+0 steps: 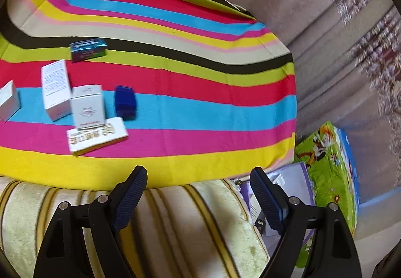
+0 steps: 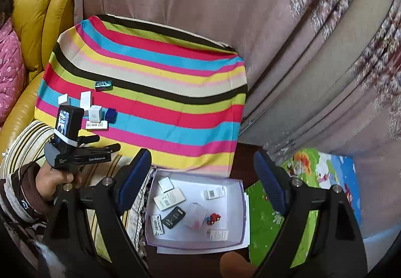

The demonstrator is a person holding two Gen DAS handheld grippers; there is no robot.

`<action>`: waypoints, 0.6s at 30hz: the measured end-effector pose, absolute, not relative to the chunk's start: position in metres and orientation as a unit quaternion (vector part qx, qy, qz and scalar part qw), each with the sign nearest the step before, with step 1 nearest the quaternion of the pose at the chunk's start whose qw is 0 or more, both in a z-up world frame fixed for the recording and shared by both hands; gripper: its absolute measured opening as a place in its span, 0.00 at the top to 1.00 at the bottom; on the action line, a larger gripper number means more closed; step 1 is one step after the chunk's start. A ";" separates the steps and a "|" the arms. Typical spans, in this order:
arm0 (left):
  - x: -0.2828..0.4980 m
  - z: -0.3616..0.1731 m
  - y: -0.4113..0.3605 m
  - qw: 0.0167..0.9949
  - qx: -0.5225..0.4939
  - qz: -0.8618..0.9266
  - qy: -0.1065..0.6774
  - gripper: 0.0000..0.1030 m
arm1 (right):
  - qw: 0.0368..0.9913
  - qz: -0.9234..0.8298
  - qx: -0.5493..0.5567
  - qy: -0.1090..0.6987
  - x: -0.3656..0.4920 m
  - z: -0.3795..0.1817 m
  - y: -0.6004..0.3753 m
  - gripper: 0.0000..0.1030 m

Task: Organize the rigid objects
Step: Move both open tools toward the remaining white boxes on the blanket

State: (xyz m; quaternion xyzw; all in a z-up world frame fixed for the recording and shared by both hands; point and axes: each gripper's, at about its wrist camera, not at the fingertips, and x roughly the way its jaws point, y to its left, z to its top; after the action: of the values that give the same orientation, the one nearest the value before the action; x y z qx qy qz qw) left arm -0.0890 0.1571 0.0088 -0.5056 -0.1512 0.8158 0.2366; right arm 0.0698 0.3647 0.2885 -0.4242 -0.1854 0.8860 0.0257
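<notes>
Two blue-padded fingers of the left gripper (image 1: 198, 175) stand wide apart with nothing between them, over a cream striped cushion (image 1: 175, 223). Beyond it, six boxes sit on the striped cloth (image 1: 200, 92): four white ones, a dark blue box (image 1: 125, 102) and a teal box (image 1: 88, 49); the flat white box (image 1: 96, 134) lies with its long axis across the stripes. Right wrist view: the right gripper (image 2: 203, 165) gapes equally wide and empty above a white tray (image 2: 195, 243) holding small packets and one red toy car (image 2: 213, 218). A hand (image 2: 54, 182) holds the left gripper.
</notes>
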 end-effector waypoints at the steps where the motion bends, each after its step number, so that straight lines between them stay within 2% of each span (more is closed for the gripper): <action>1: -0.090 0.009 0.153 0.234 -0.504 0.817 -0.154 0.17 | 0.025 0.886 -0.424 -0.188 0.068 0.289 0.359 0.16; 10: -0.097 0.009 0.095 0.194 -0.493 0.828 -0.187 0.17 | -0.023 0.882 -0.435 -0.182 0.044 0.273 0.327 0.16; 18: -0.096 0.005 0.036 0.173 -0.485 0.836 -0.188 0.17 | -0.044 0.866 -0.470 -0.163 0.011 0.203 0.322 0.16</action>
State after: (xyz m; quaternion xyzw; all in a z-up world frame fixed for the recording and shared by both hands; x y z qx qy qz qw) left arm -0.0961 0.0363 0.0049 -0.4851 -0.1877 0.8363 0.1731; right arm 0.0106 0.3220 0.2030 -0.4698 -0.1632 0.8664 -0.0442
